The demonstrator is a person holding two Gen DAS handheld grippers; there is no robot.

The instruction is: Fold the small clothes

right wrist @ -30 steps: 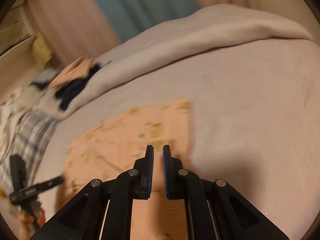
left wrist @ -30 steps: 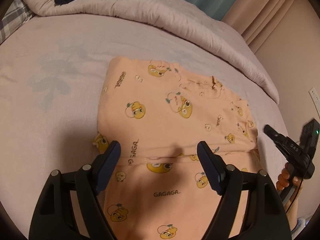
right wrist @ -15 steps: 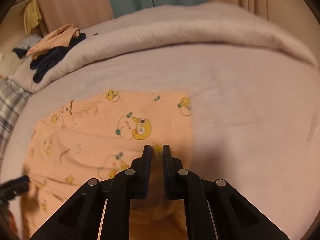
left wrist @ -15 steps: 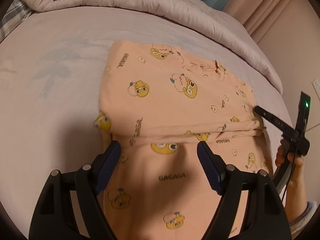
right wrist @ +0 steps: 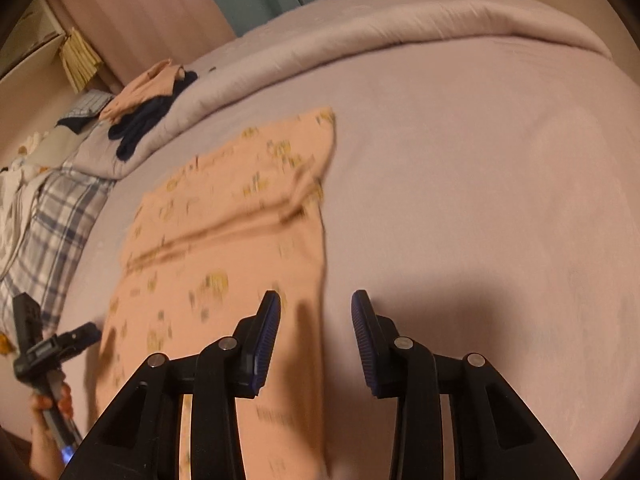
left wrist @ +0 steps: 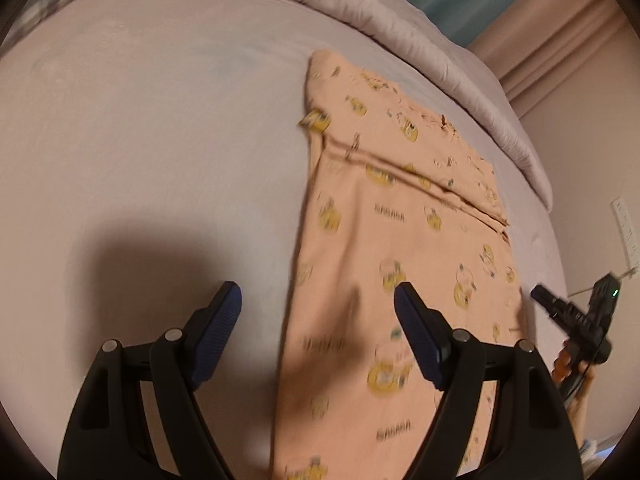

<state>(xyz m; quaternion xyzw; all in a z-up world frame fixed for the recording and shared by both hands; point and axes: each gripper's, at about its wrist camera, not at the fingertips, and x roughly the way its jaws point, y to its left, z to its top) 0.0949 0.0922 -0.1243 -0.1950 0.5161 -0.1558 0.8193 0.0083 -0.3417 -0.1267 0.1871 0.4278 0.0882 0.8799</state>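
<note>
**Peach garment lies flat on the bed, both sets of jaws apart and empty**

The peach garment [left wrist: 400, 248], printed with small yellow cartoon figures, is spread on the pale bed sheet [left wrist: 160, 128]. Its far part is doubled over, so a fold edge runs across it from side to side. In the left wrist view it fills the right half of the scene and runs down to the near edge.

The left gripper [left wrist: 318, 308] hangs over the garment's left border with its jaws wide apart. One blue pad [left wrist: 224, 312] is above bare sheet and the other above the cloth; nothing is gripped.

The right gripper [right wrist: 316, 322] sits over the garment's right border. Its jaws have just been opening and now stand partly apart, with nothing pinched between them: only the cloth's edge and the sheet show through the gap.

A rolled duvet [right wrist: 360, 36] lies along the far side of the bed, with dark and peach clothes [right wrist: 148, 112] heaped on it. A checked cloth [right wrist: 52, 220] lies far left in the right wrist view.
</note>
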